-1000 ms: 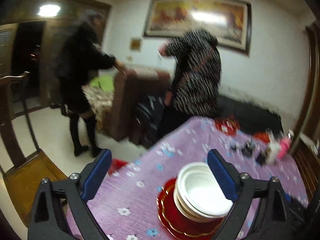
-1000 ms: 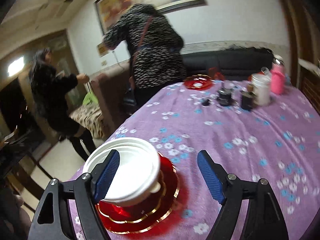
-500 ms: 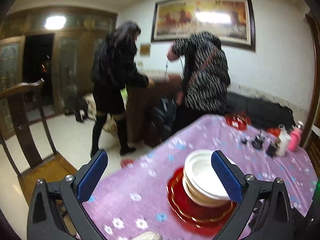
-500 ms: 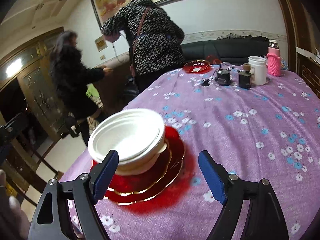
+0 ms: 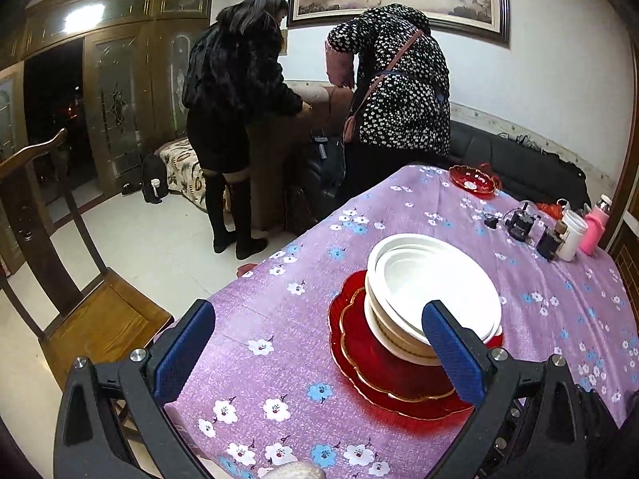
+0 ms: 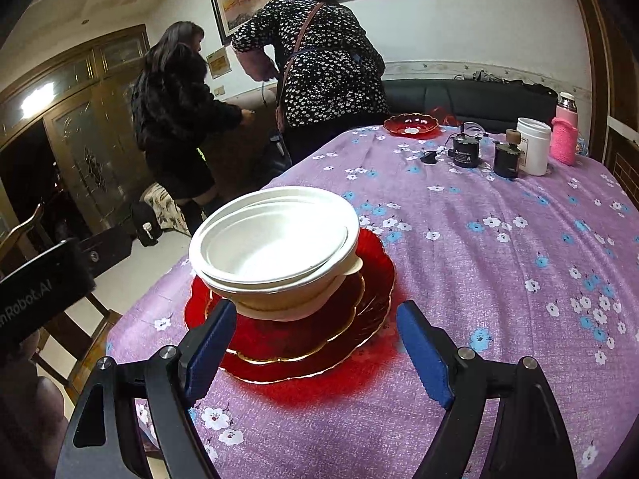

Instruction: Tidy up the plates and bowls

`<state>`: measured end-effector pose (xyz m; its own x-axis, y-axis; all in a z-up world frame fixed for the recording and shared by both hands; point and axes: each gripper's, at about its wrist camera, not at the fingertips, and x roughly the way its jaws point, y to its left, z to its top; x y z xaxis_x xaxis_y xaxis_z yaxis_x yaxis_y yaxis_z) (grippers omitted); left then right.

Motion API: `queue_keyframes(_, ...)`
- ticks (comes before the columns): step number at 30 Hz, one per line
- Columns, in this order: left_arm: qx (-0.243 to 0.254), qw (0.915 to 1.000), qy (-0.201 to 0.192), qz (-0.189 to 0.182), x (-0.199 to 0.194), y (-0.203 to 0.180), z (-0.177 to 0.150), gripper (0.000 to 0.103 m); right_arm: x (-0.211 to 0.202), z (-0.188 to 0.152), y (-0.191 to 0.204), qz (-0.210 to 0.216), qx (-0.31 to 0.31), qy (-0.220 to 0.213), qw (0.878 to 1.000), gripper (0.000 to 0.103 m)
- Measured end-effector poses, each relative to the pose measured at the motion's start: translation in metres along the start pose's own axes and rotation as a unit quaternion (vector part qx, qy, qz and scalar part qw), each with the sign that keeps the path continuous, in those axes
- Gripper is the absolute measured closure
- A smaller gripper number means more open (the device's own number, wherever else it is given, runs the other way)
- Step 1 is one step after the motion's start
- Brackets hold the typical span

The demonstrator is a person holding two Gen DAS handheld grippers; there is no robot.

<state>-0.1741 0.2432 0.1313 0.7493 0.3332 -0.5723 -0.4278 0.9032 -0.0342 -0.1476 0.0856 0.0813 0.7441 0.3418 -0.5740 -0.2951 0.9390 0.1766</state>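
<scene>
A stack of white bowls [image 5: 433,279] [image 6: 275,235] sits on stacked red plates with gold rims [image 5: 371,363] [image 6: 359,319] near the table's front left corner. My left gripper [image 5: 319,339] is open, its right blue pad in front of the bowls and its left pad over the purple cloth. My right gripper [image 6: 313,343] is open too, just short of the red plates, with nothing between its pads. Another red dish [image 5: 473,177] [image 6: 411,123] lies at the table's far edge.
The purple flowered tablecloth [image 6: 499,263] holds small black devices [image 6: 465,151], a white jar [image 6: 533,145] and a pink flask [image 6: 565,135] at the far right. Two people [image 5: 399,92] stand by a sofa behind the table. A wooden chair [image 5: 88,319] stands left of the table.
Both grippers have sunk and drawn nearer the stack, which now looks larger and sharper. The two people behind have shifted by the sofa. The jaws stay wide.
</scene>
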Motion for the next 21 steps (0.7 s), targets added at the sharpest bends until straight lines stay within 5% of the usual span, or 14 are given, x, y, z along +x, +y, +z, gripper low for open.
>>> queue_keyframes(21, 0.022, 0.9997, 0.009, -0.002, 0.009, -0.001, -0.002, 0.0, 0.013, -0.009, 0.026, -0.011, -0.058, 0.015, 0.998, 0.017)
